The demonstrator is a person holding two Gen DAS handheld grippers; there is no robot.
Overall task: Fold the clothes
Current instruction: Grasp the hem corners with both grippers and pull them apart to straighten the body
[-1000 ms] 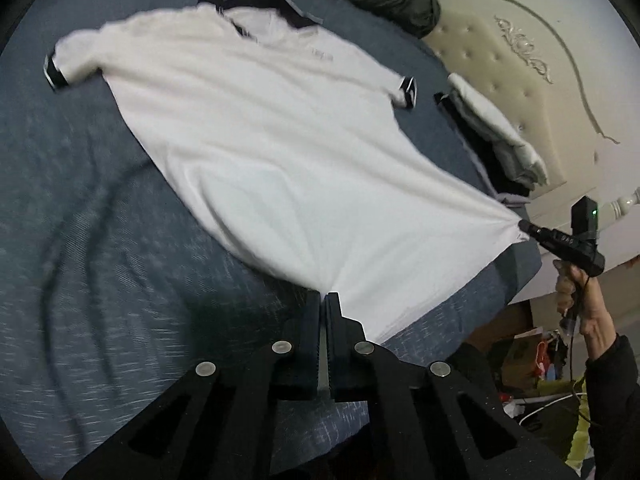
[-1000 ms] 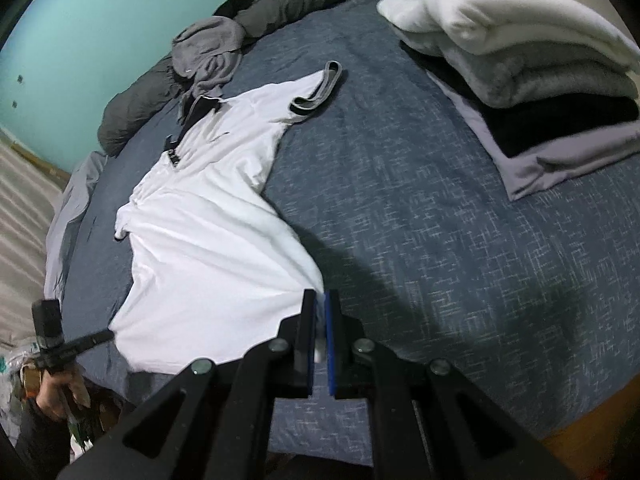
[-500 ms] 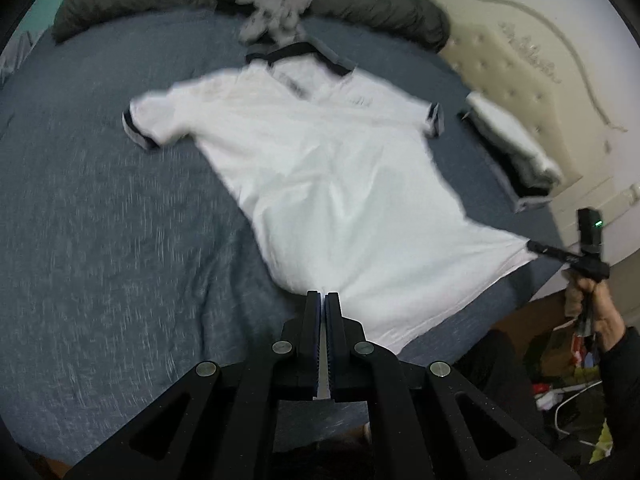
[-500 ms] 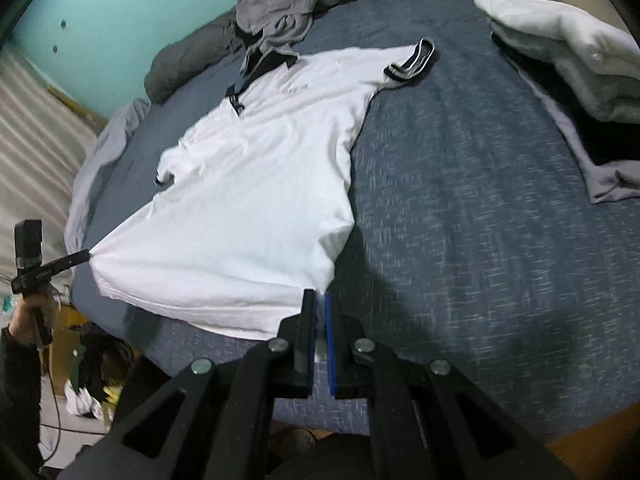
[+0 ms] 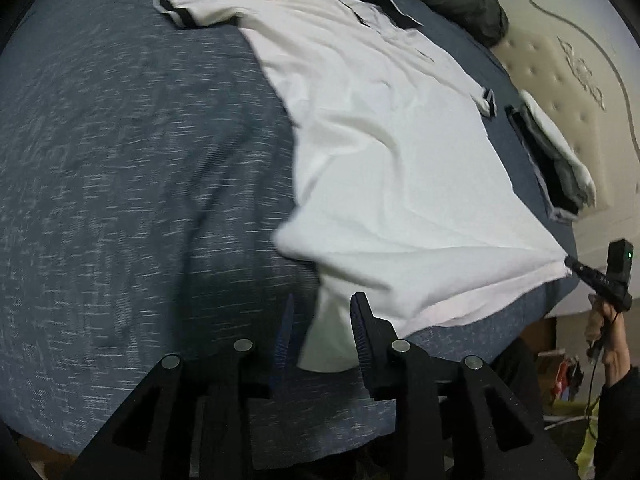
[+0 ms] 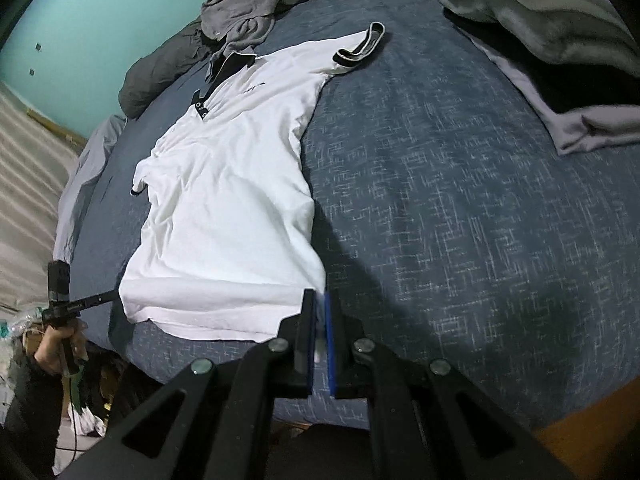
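A white polo shirt [image 5: 392, 152] with black collar and sleeve bands lies face up on the blue bed, collar at the far end. In the left wrist view my left gripper [image 5: 324, 300] is open, and the near hem corner hangs loosely between its spread fingers. My right gripper [image 6: 319, 296] is shut on the other hem corner, with white cloth pinched between its blue pads. It also shows in the left wrist view, where the right gripper [image 5: 570, 261] pulls that corner taut. The shirt [image 6: 232, 208] spreads away from the left gripper [image 6: 114, 295], held in a hand.
A stack of folded clothes [image 6: 560, 32] sits at the right by the padded headboard [image 5: 580, 60]. A crumpled grey garment [image 6: 240, 12] and a dark duvet [image 6: 160, 72] lie beyond the collar. Blue sheet [image 6: 440, 200] stretches right of the shirt; the bed edge is just below both grippers.
My left gripper has gone from shut on the hem corner to open, and that corner now sags. Both cameras moved lower and closer to the bed; the right gripper keeps its hold.
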